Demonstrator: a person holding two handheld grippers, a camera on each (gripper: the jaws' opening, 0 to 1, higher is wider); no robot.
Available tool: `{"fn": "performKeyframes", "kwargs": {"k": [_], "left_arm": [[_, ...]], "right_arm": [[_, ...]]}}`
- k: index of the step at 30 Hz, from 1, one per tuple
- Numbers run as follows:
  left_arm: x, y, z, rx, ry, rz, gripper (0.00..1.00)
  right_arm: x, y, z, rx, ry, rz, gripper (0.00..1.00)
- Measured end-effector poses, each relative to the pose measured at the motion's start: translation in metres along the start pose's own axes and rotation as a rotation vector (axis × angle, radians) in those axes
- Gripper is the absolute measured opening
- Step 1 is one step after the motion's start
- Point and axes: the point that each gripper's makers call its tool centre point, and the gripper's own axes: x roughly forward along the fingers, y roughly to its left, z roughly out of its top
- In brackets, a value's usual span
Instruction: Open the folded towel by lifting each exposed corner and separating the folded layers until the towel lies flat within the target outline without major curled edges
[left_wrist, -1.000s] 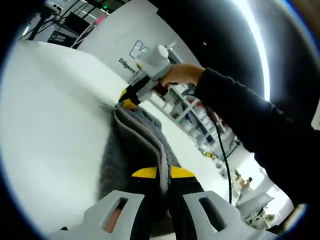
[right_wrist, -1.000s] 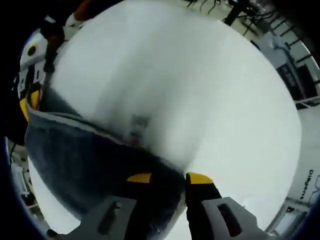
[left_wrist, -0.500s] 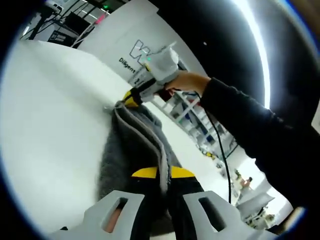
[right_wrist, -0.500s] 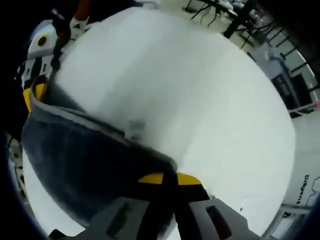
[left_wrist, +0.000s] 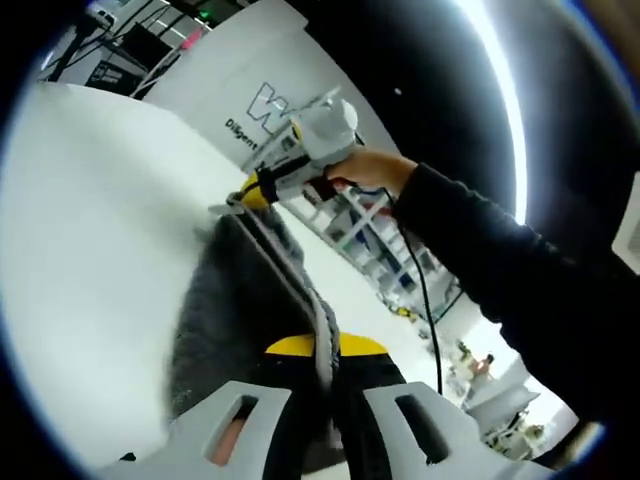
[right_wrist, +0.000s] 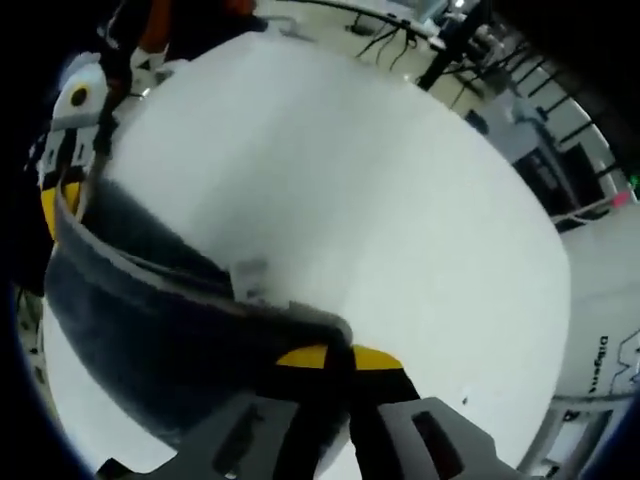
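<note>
A grey towel (left_wrist: 238, 300) hangs stretched above the white table (left_wrist: 90, 230), held at two corners. My left gripper (left_wrist: 318, 348) is shut on the near corner, its yellow-tipped jaws pinching the hem. At the far corner the right gripper (left_wrist: 258, 190) grips the towel edge, held by a person's hand. In the right gripper view, my right gripper (right_wrist: 338, 356) is shut on the towel (right_wrist: 160, 310), whose edge sags in a curve toward the left gripper (right_wrist: 62, 175). A small label (right_wrist: 248, 280) shows on the hem.
The white table (right_wrist: 380, 200) spreads wide under the towel. A white board with a printed logo (left_wrist: 255, 105) stands behind it. Shelves and equipment lie beyond the table (left_wrist: 360, 220). A person's dark sleeve (left_wrist: 510, 270) crosses the left gripper view.
The right gripper's jaws have closed on the towel corner. Both hands have lifted slightly, and the towel edge between them hangs tauter and higher over the table.
</note>
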Motion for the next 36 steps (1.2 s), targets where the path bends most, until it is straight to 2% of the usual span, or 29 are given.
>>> {"fn": "performKeyframes", "kwargs": {"k": [11,19,36], "left_arm": [[0.010,-0.038,-0.002,0.052,0.004,-0.090,0.02],[0.021,-0.066,-0.002,0.114,0.014,-0.149,0.02],[0.036,-0.104,-0.010,0.187,0.031,-0.216,0.02]], "right_arm": [[-0.028,0.007,-0.001,0.016,-0.053,-0.079,0.00],[-0.060,0.008,-0.017,0.062,-0.073,-0.155,0.00],[-0.092,0.019,-0.044,0.072,-0.084,-0.247,0.00]]}}
